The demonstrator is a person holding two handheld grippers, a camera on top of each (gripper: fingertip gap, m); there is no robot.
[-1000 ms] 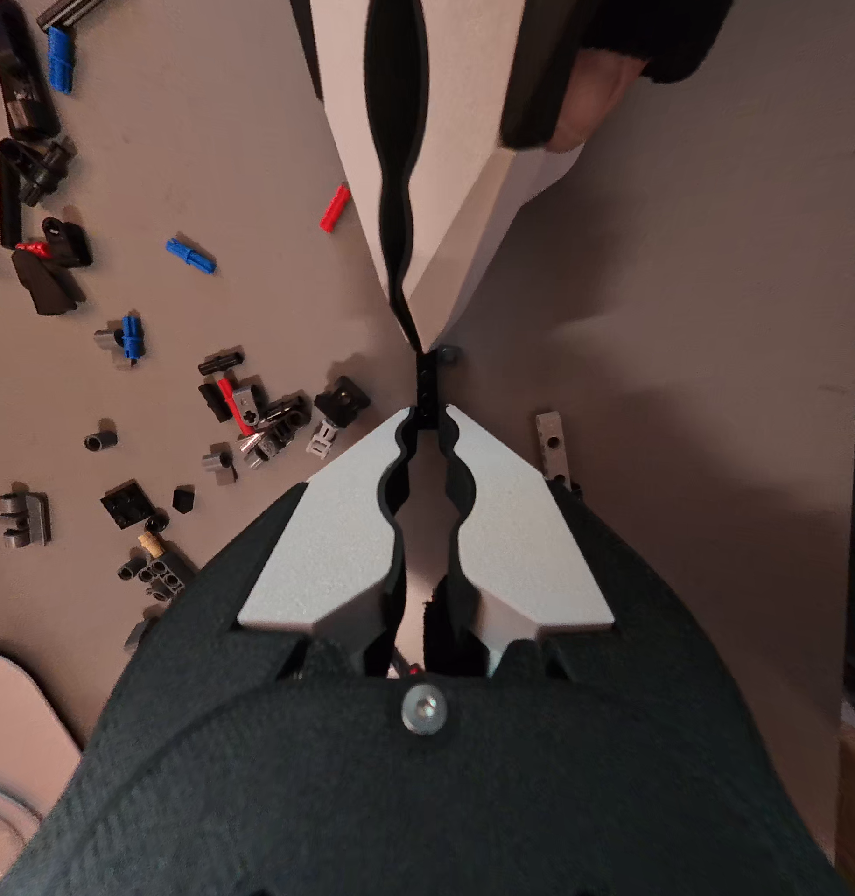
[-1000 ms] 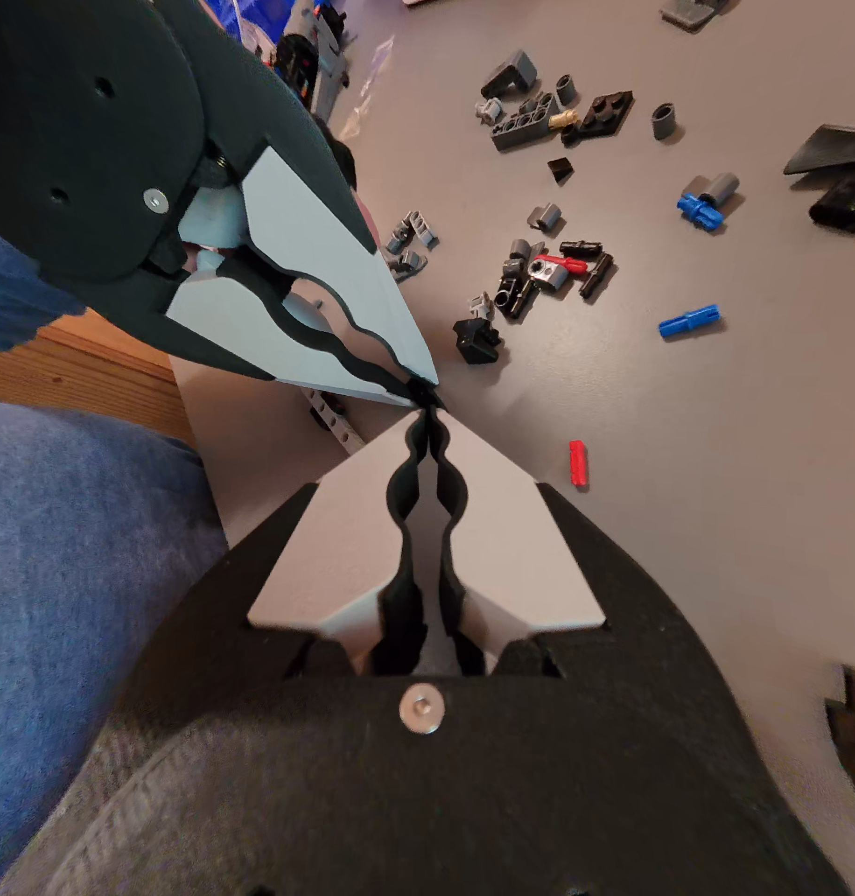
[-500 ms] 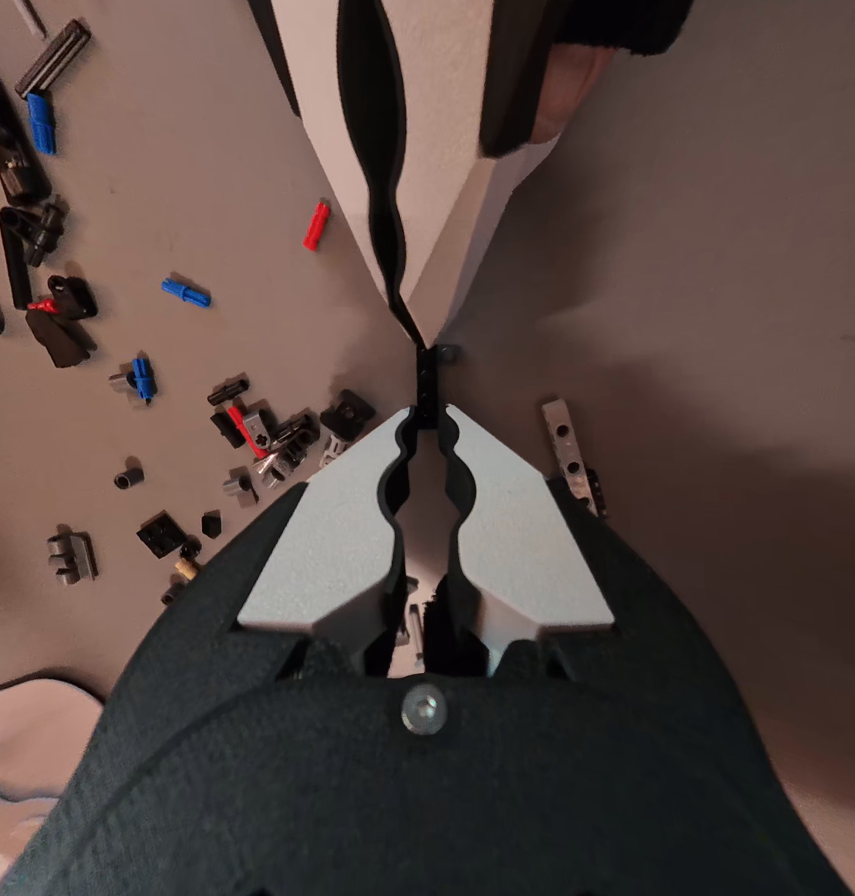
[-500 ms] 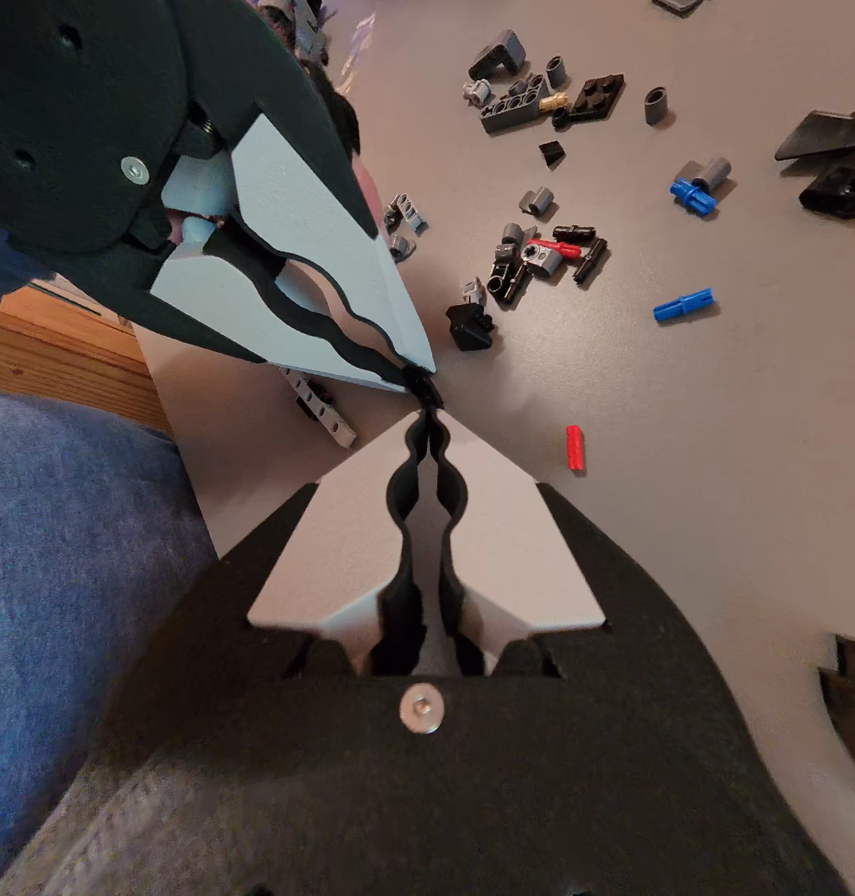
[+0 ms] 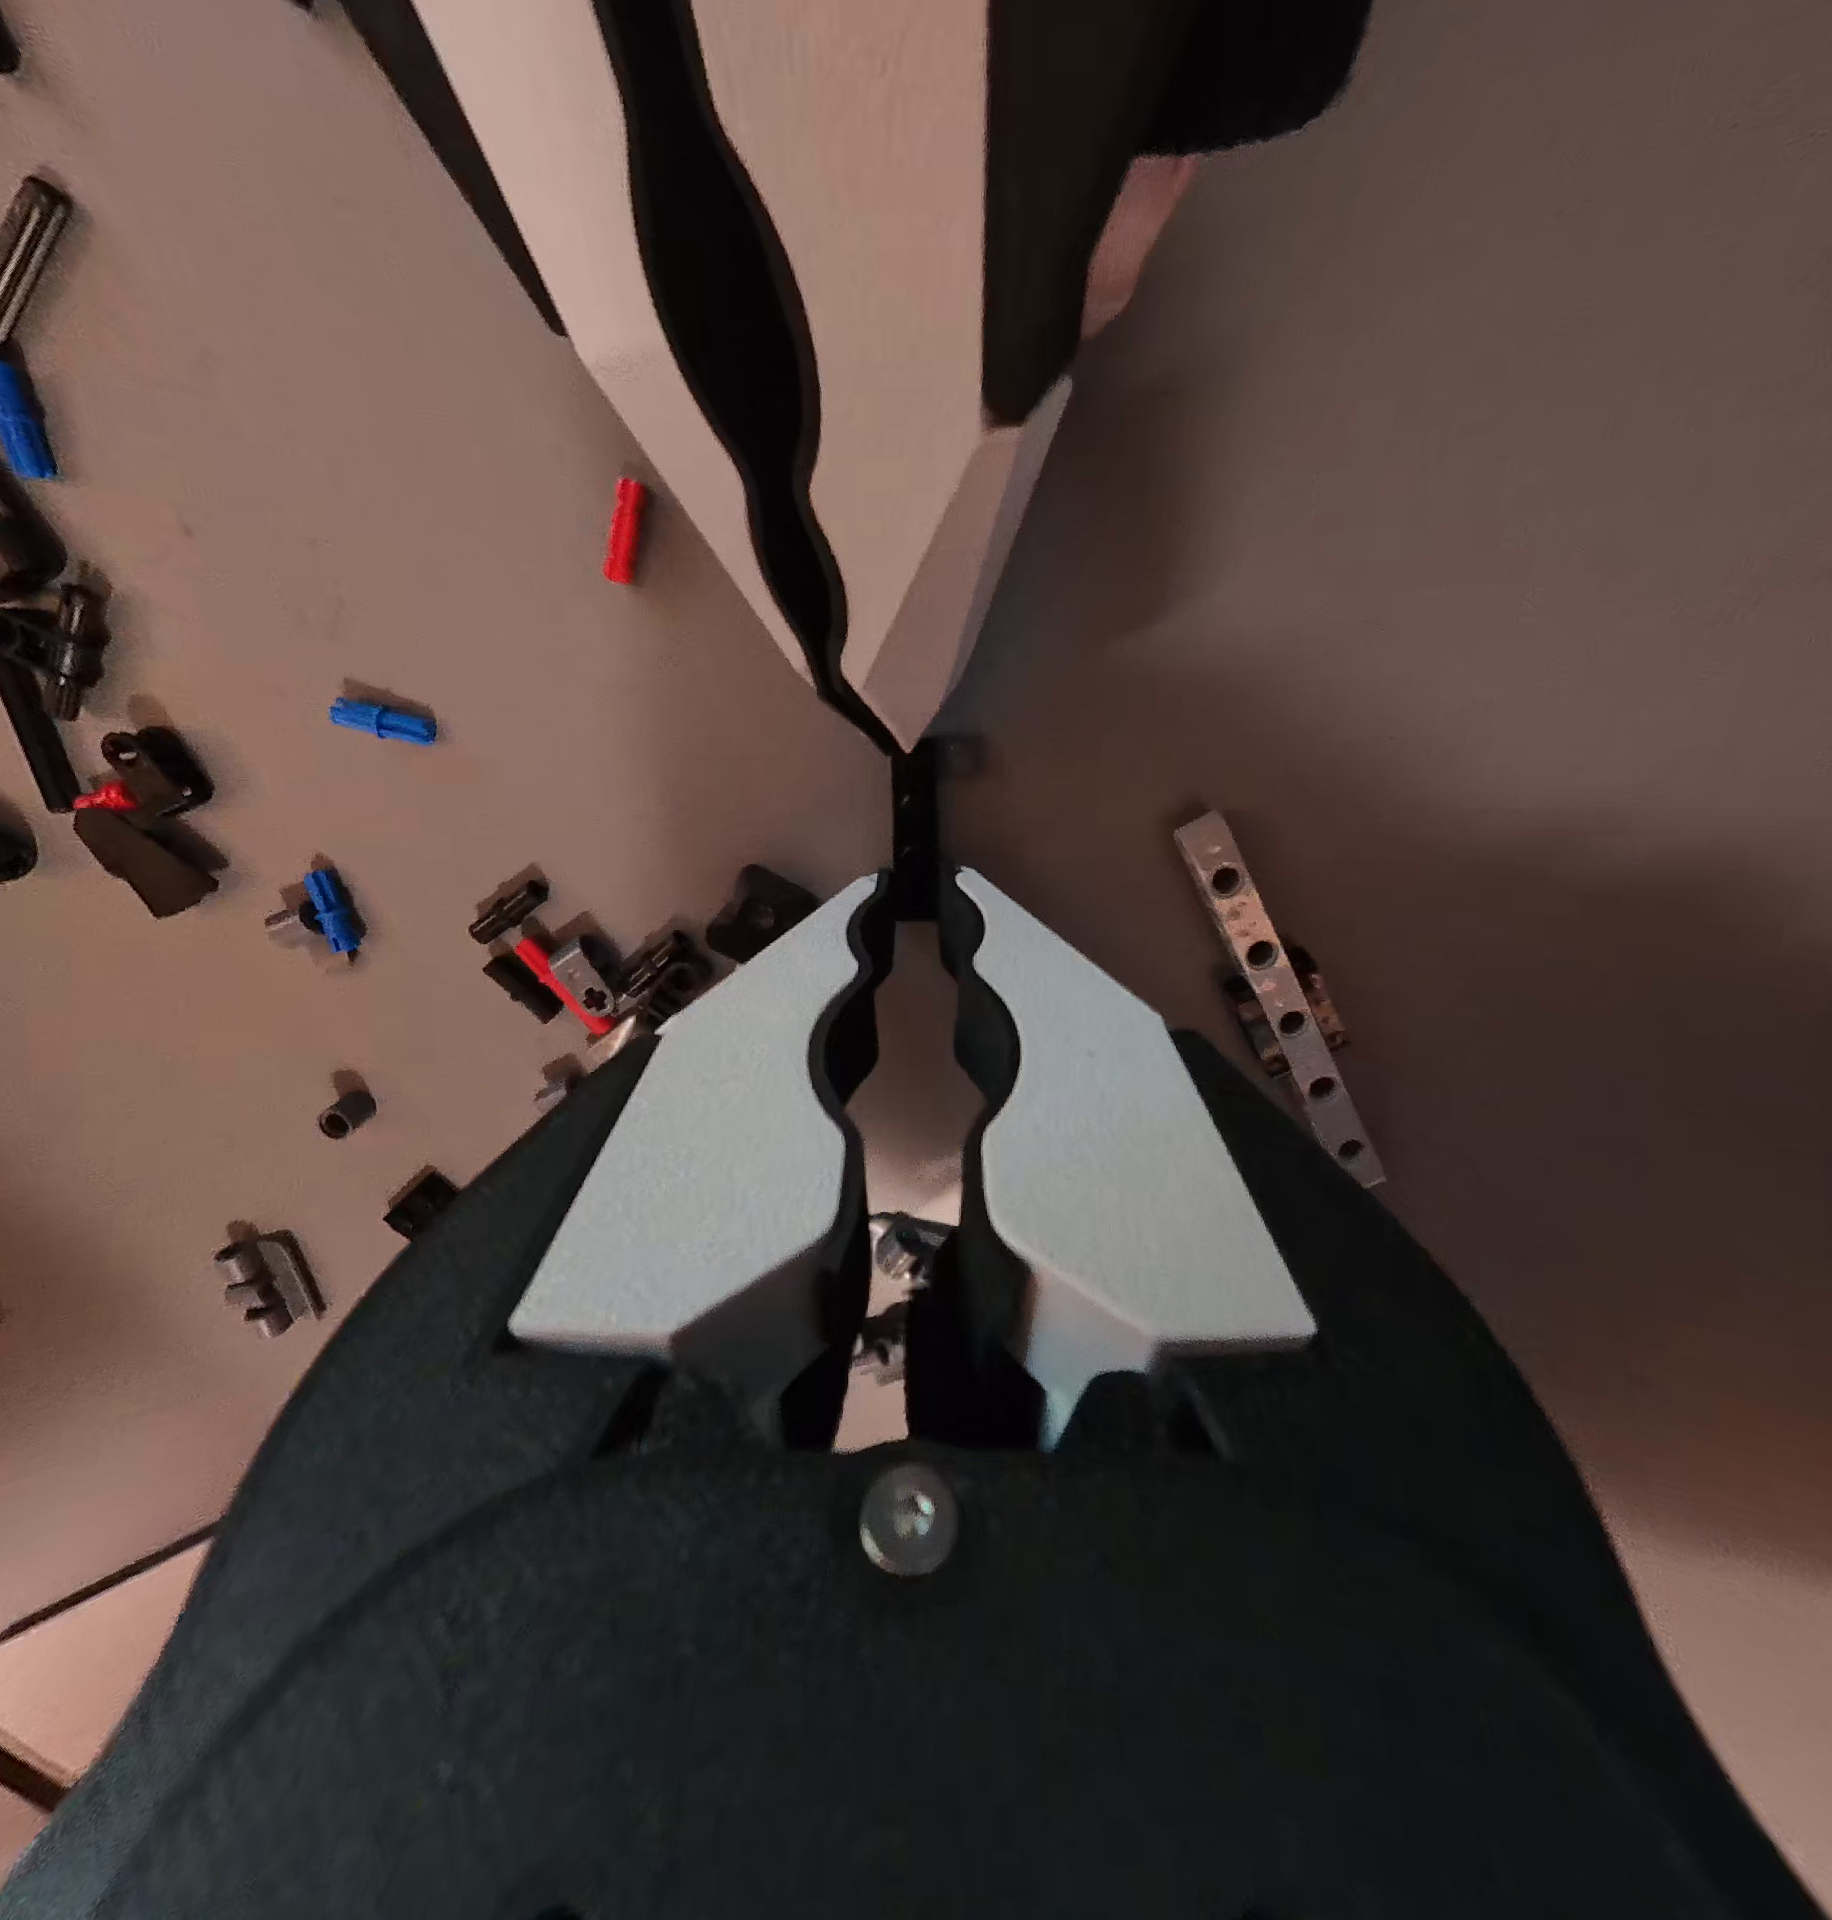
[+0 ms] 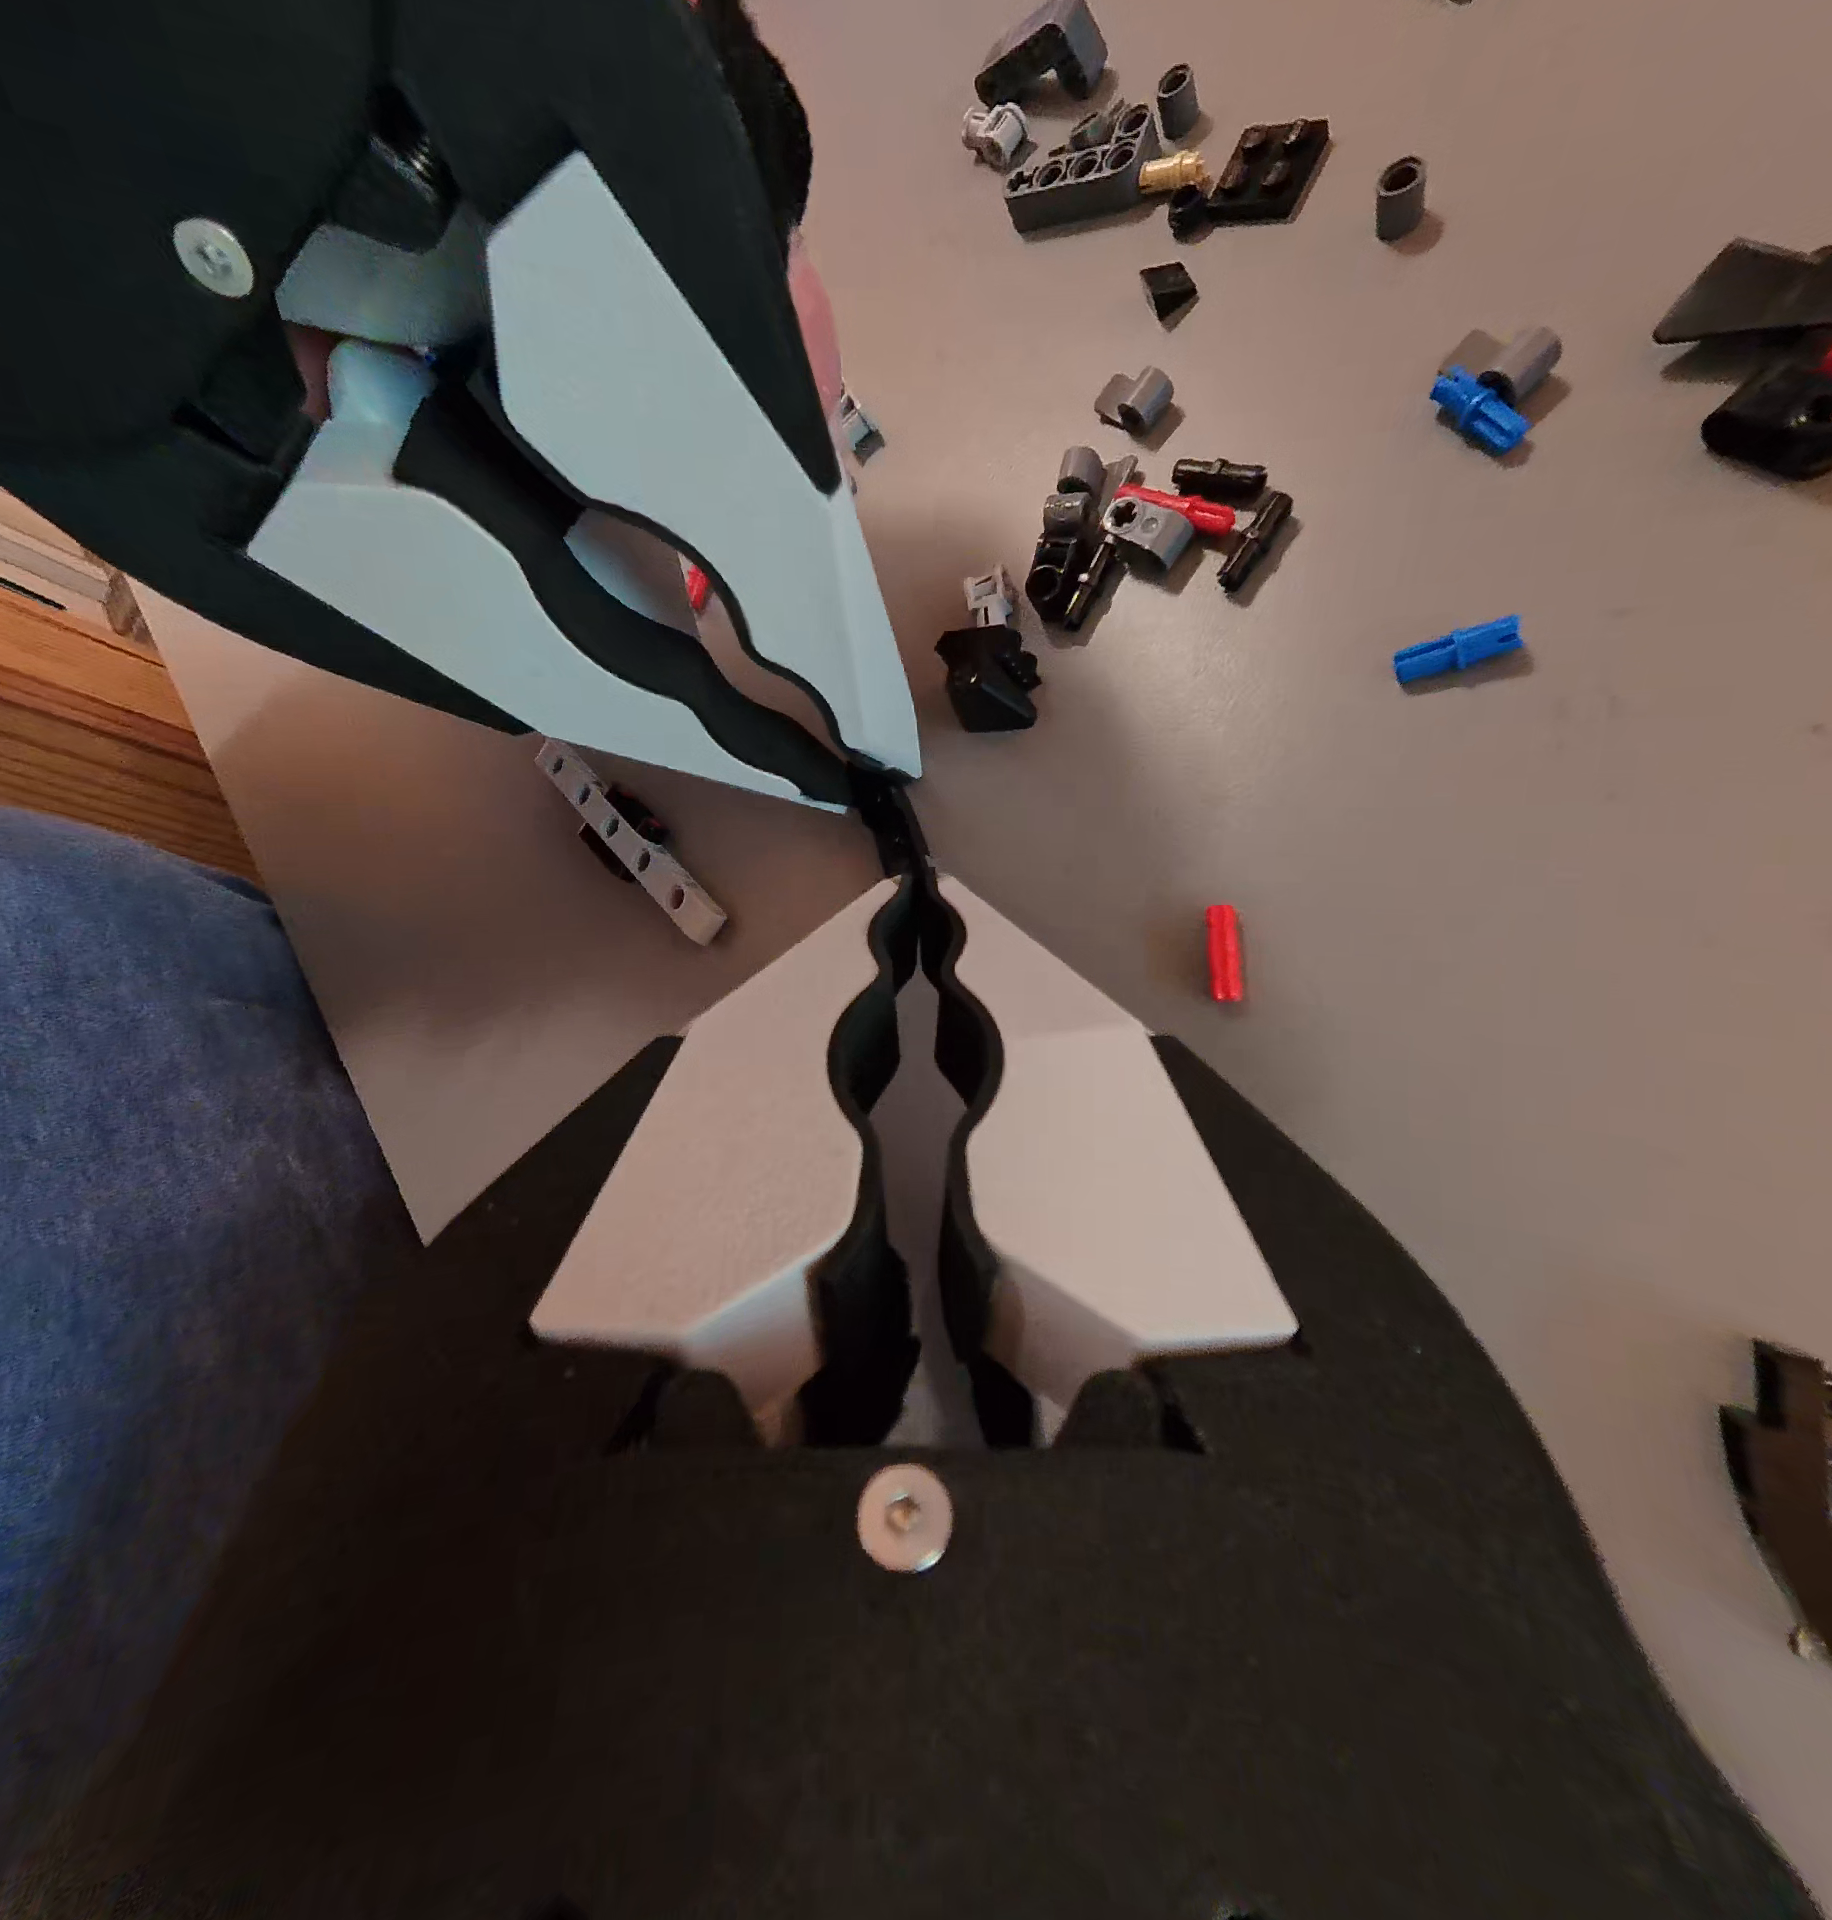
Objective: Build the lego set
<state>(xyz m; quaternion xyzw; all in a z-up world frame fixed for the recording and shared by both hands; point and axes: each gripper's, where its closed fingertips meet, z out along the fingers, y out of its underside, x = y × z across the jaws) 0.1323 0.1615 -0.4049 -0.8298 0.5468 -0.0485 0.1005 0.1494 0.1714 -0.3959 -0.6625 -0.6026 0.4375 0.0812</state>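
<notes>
My left gripper [image 5: 917, 902] is shut on one end of a small black lego beam [image 5: 919, 826] and holds it above the table. My right gripper [image 6: 910, 896] is shut on the other end of the same beam [image 6: 894, 826]. The two grippers meet tip to tip, and each shows in the other's view: the right gripper [image 5: 881, 727] comes in from the top, the left gripper [image 6: 876, 774] from the upper left. A small dark stud [image 5: 962, 756] juts from the beam near the right gripper's tip.
A grey beam with holes [image 5: 1276, 997] lies on the grey table [image 5: 1514, 520] to the right, also seen in the right wrist view [image 6: 631, 847]. Loose black, grey, blue and red pieces [image 5: 569, 961] are scattered left. A red pin [image 6: 1224, 951] and a blue pin [image 6: 1457, 649] lie apart. A blue-clothed leg [image 6: 112, 1143] is at left. The tips of both grippers are at nearly the same place. From the right gripper's tips to the red pin [image 6: 1224, 951] is close to 5 centimetres. Look for it in the left wrist view [image 5: 623, 529] too.
Both grippers stay shut on the black beam. The pair has risen and shifted, so the table pieces slide in both views. The grip looks unchanged.
</notes>
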